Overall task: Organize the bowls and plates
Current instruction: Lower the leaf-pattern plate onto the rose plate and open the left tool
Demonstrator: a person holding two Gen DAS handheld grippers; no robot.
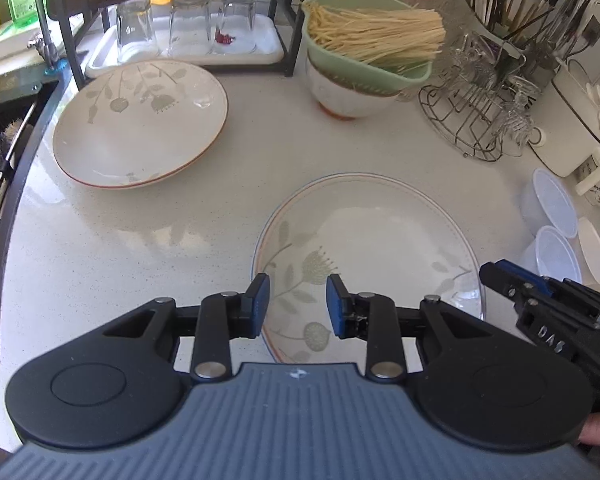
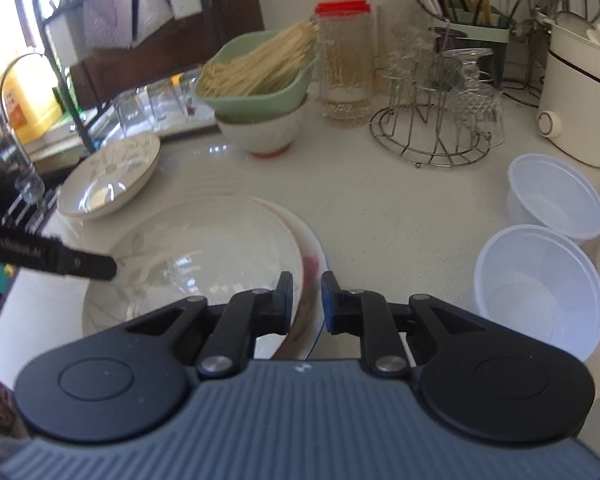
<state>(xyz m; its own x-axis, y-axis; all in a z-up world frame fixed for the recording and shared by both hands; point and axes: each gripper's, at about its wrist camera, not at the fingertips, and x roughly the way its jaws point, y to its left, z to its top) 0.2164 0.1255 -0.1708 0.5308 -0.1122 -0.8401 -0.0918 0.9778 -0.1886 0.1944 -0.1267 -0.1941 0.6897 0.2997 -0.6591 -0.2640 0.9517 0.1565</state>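
Note:
A leaf-patterned plate (image 1: 372,248) lies on top of a blue-rimmed plate with a red flower (image 2: 310,264), near the counter's front. My right gripper (image 2: 306,300) is shut on the right rim of this pair, which stands between its pads. In the left wrist view it (image 1: 490,276) reaches in from the right. My left gripper (image 1: 298,304) is open and straddles the left rim without pressing on it; its finger (image 2: 80,264) shows over that rim. A larger leaf-patterned plate (image 1: 140,124) sits at the back left. A green bowl (image 1: 364,40) of pale sticks rests in a white bowl (image 1: 340,96).
White plastic bowls (image 2: 540,284) stand at the right beside the plates. A wire rack with glasses (image 1: 480,112), a utensil holder (image 1: 500,12) and a white appliance (image 2: 580,96) fill the back right. A tray of upturned glasses (image 1: 180,48) sits under a shelf. The sink edge (image 1: 16,168) runs along the left.

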